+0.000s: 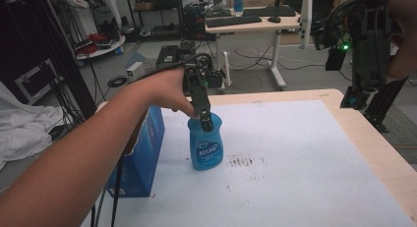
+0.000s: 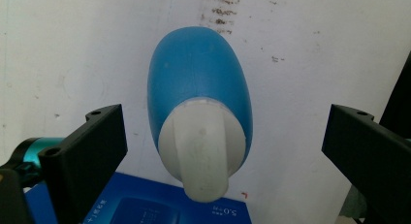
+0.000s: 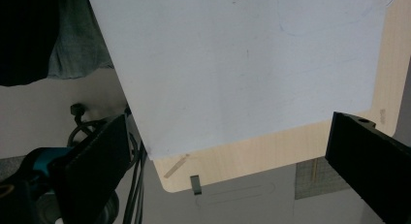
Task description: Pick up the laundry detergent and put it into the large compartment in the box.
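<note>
**Q:** At the near left of the surface, what is your left hand-held gripper (image 1: pixel 205 120) doing?

**A:** I hold it pointing down over the blue bottle (image 1: pixel 206 147). In the left gripper view its jaws stand wide apart, one on either side of the bottle's white cap (image 2: pixel 202 151), and neither touches it. It has hold of nothing.

**Q:** Where does the bottle stand?

**A:** Upright on the white mat (image 1: pixel 305 158) that covers the surface (image 1: pixel 381 153), towards the mat's left half. In the high view the gripper's tip overlaps the top of the bottle, so I cannot tell from that view whether they touch; the left gripper view shows clear space on both sides of the cap.

**Q:** What lies just beside it?

**A:** A blue box (image 1: pixel 145 156) stands to the bottle's left, at the mat's edge, near the bottle but apart from it. To the bottle's right, a patch of brown smudges (image 1: pixel 241 161) marks the mat.

**Q:** And your right hand-held gripper (image 1: pixel 361 97)?

**A:** I hold it raised at the far right, above the corner of the surface and well apart from the bottle. In the right gripper view its jaws are spread wide with nothing between them, looking down on the mat and the wooden edge of the surface.

**Q:** Beyond the surface?

**A:** A desk with a keyboard (image 1: pixel 233 20) stands farther back across the floor.
</note>
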`<state>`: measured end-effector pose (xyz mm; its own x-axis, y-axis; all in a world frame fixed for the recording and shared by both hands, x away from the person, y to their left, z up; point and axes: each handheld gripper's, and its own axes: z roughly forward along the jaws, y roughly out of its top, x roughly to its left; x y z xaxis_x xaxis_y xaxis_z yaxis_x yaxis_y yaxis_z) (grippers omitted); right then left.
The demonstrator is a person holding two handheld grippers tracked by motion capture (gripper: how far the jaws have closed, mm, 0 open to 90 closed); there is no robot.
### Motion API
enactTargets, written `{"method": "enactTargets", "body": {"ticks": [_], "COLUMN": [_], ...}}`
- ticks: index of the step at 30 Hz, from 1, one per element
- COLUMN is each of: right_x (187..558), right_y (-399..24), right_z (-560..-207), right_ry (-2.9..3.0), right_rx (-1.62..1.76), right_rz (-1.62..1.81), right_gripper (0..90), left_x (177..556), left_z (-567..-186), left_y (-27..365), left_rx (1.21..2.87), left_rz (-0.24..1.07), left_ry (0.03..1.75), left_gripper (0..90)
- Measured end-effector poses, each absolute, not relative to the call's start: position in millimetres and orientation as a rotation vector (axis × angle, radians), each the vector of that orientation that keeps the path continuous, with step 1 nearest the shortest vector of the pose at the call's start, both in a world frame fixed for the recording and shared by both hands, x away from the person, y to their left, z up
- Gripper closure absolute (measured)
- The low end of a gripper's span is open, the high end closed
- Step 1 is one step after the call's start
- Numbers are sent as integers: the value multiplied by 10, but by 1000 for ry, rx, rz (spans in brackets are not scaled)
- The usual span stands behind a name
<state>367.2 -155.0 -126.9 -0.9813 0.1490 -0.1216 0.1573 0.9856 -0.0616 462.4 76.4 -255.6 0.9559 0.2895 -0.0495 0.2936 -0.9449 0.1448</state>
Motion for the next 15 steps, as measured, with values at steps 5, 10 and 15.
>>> {"method": "enactTargets", "body": {"ticks": [5,10,15], "right_x": [3687,3700,3720], "right_y": [-1548,-1542,-1528], "right_z": [-1295,-1321,-1332], "right_ry": [3021,3025,3030], "right_rx": [231,240,224], "right_rz": [-107,-114,-113], "right_gripper": [17,17,17], "left_x": [4641,4659,4683], "left_z": [-2632,-2720,-2797], "left_y": [763,745,712], "left_rx": [2958,2963,2976], "left_rz": [-54,-68,-73], "left_ry": [450,455,447], "left_gripper": [23,23,23]}}
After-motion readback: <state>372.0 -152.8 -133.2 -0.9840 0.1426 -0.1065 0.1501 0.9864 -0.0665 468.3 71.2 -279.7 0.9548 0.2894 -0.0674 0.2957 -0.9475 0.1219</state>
